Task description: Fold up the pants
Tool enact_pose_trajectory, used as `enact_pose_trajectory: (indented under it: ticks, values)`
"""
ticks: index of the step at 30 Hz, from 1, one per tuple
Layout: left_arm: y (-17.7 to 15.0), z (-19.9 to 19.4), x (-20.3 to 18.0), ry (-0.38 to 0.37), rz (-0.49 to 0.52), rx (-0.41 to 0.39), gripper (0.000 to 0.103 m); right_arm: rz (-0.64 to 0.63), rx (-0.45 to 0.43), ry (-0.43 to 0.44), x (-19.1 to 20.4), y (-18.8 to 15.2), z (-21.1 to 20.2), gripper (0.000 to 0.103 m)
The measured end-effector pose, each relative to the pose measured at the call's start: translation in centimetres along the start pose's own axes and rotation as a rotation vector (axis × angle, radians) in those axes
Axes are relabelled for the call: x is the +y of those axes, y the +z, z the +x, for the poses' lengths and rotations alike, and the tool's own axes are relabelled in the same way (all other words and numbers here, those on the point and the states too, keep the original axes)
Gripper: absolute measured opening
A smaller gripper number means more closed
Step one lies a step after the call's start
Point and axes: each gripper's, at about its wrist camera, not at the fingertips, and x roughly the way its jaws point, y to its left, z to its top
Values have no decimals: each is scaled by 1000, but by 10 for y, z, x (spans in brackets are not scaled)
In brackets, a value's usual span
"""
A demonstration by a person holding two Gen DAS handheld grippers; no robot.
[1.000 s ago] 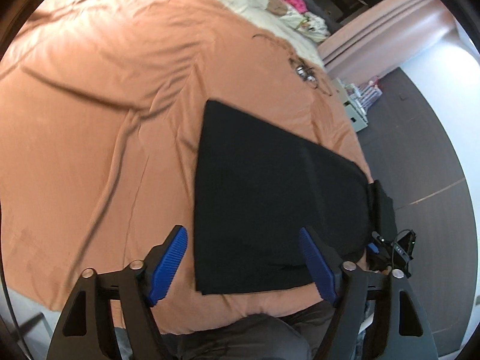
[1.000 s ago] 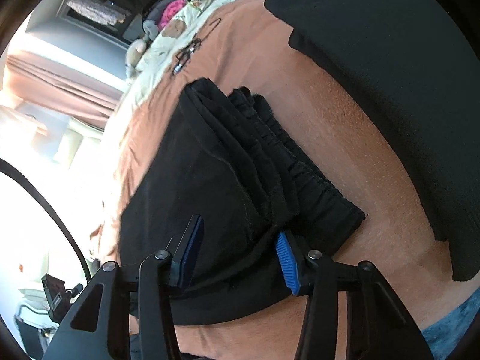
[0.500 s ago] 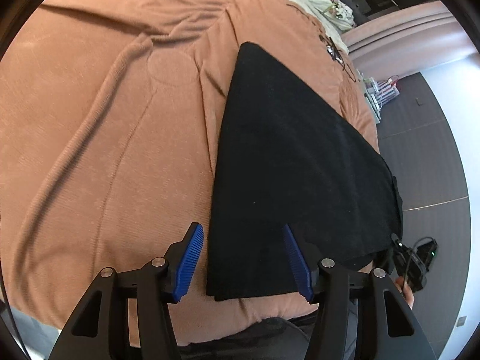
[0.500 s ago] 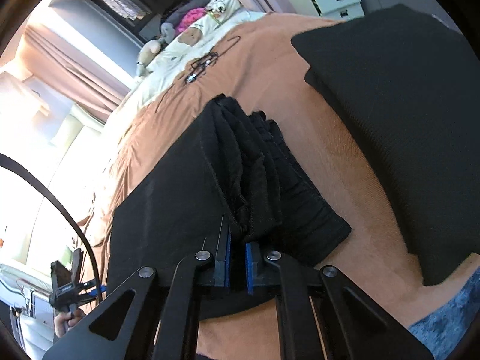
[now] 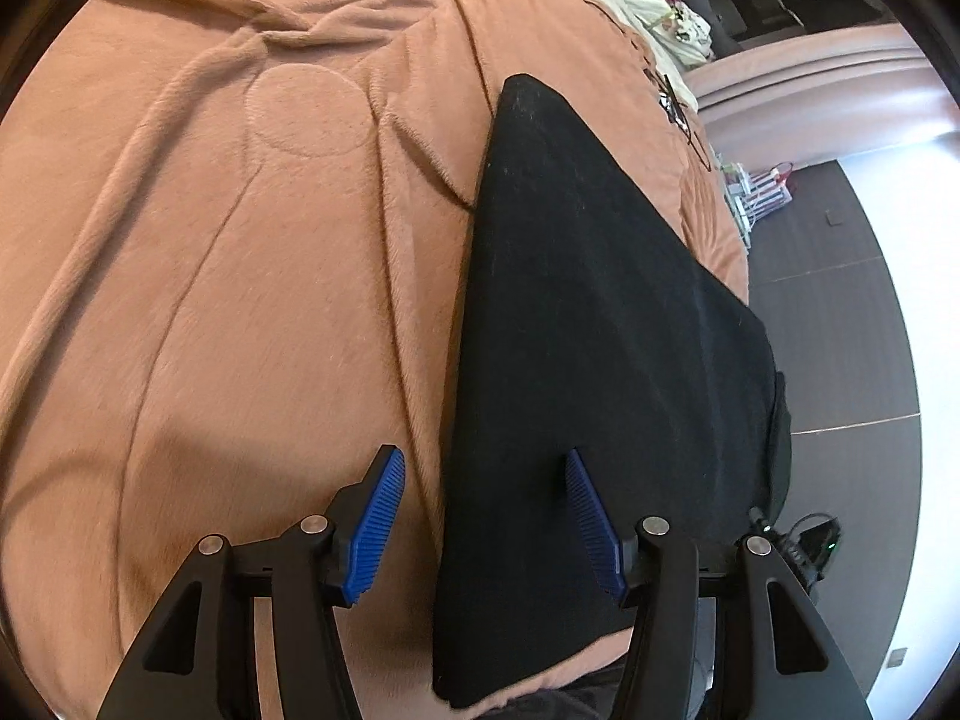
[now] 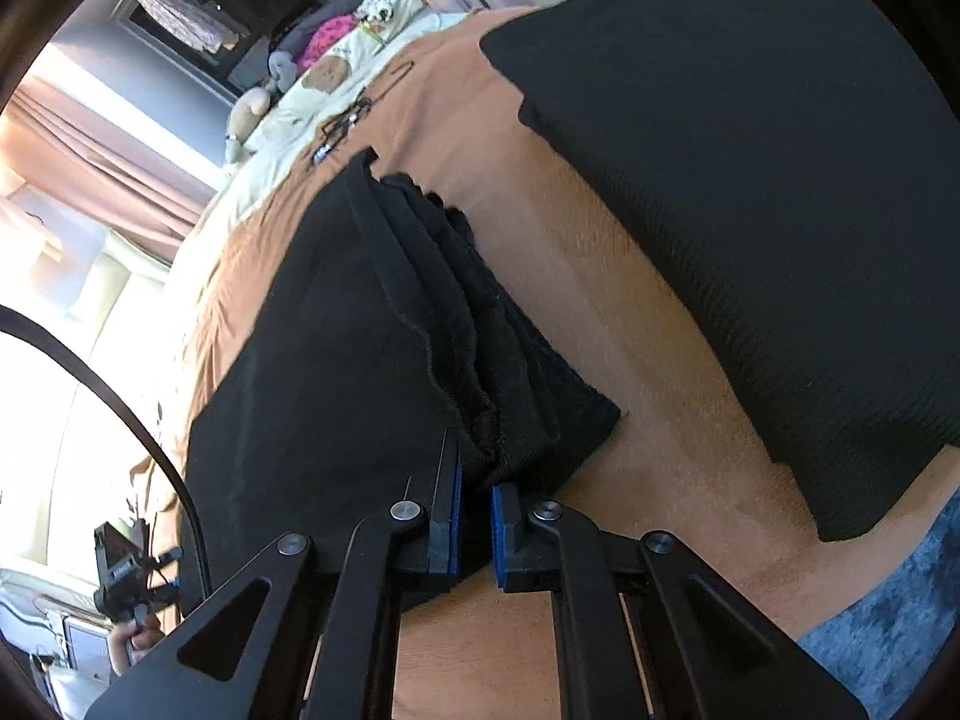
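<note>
Fingers of the right gripper (image 6: 474,531) are clenched on the gathered elastic waistband of the black folded cotton pants (image 6: 336,396); I read the pinch from the cloth bunched between the two blue ribbed pads (image 6: 453,525), which stand almost together. Fingers of the left gripper (image 5: 486,516) are released, standing about half apart, with nothing pressed between them.

1. Pants position. Ahead of the left fingers the pants (image 5: 600,330) lie flat on the orange plush bed blanket (image 5: 240,300). Their long left edge runs forward between the two left pads, and their near corner lies between and below those pads. The waistband end sits directly at the right fingertips.

2. Reason for the hold. I judge that the right grip at the waistband corner anchors one end so the layers stay stacked when lifted. I judge that the left fingers straddle the cloth edge so that closing them would catch the hem end.

3. Other items. To the right of the right fingers, apart from the pants, a second black ribbed folded garment (image 6: 750,192) lies on the blanket; I judge it to be finished work, kept clear.

4. Caution. Whether the right grip holds all layers, I cannot tell.
</note>
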Motion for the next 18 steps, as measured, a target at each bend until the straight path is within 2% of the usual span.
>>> enact_pose_trajectory:
  ticks: [1,4,6,7,8,16,18]
  values:
    - [2,1,0,-6,2,-1,57,7,10,-9,1,0,-2,5]
    - [12,3,-1,-22,8,-1,51,18,28,-26,0,8,-12,19]
    - [18,5,-1,-29,6,2,43,23,38,-12,-1,7,-18,33]
    - [21,5,-1,-34,5,4,42,36,43,11,-5,4,-21,46]
    - [24,5,-1,-36,8,5,41,48,45,28,-6,3,-22,53]
    - [47,25,-7,-54,9,41,38,133,123,125,-25,2,7,56]
    - [48,25,-15,-19,46,29,14,140,96,144,-24,6,11,56]
